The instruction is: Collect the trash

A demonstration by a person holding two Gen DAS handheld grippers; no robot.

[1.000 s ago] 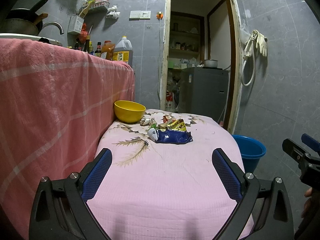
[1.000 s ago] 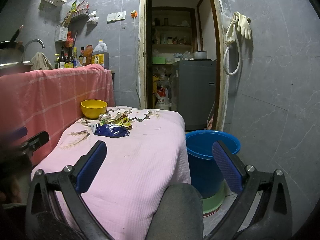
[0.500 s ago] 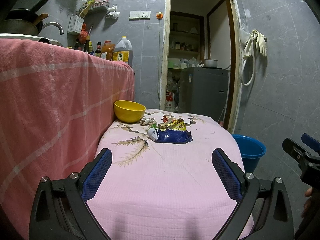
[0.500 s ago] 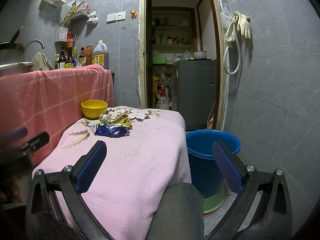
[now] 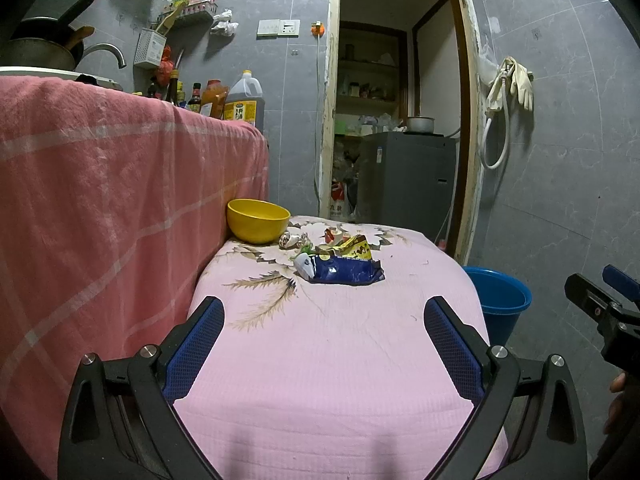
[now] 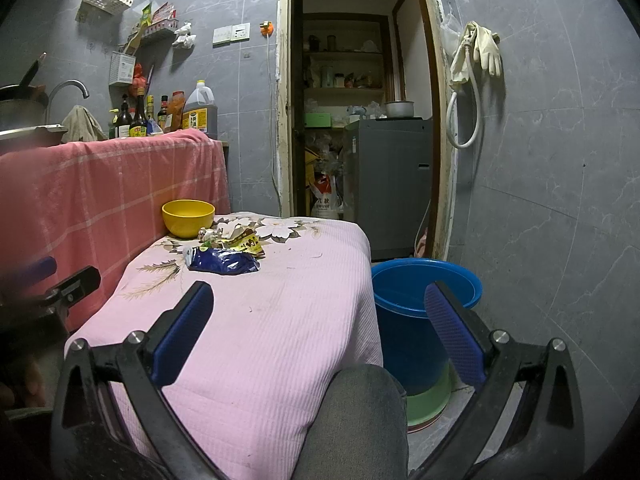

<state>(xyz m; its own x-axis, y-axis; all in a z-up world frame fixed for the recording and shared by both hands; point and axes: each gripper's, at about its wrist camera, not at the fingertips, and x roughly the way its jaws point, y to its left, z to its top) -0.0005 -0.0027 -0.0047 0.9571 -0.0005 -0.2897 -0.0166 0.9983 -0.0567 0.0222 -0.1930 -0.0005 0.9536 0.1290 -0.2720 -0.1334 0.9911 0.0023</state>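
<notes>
A pile of trash lies on the pink tablecloth (image 5: 340,360): a blue wrapper (image 5: 344,275), a yellow wrapper (image 5: 354,247) and small scraps (image 5: 294,240) behind it. The blue wrapper (image 6: 224,261) and yellow wrapper (image 6: 244,243) also show in the right wrist view. My left gripper (image 5: 324,308) is open and empty, over the table's near part, well short of the trash. My right gripper (image 6: 319,292) is open and empty, near the table's front right edge. A blue bucket (image 6: 420,292) stands on the floor right of the table.
A yellow bowl (image 5: 258,220) sits at the table's back left, beside the trash. A counter draped in red cloth (image 5: 112,208) rises on the left. A doorway (image 5: 396,120) with a grey appliance is behind. My knee (image 6: 356,420) is below the right gripper.
</notes>
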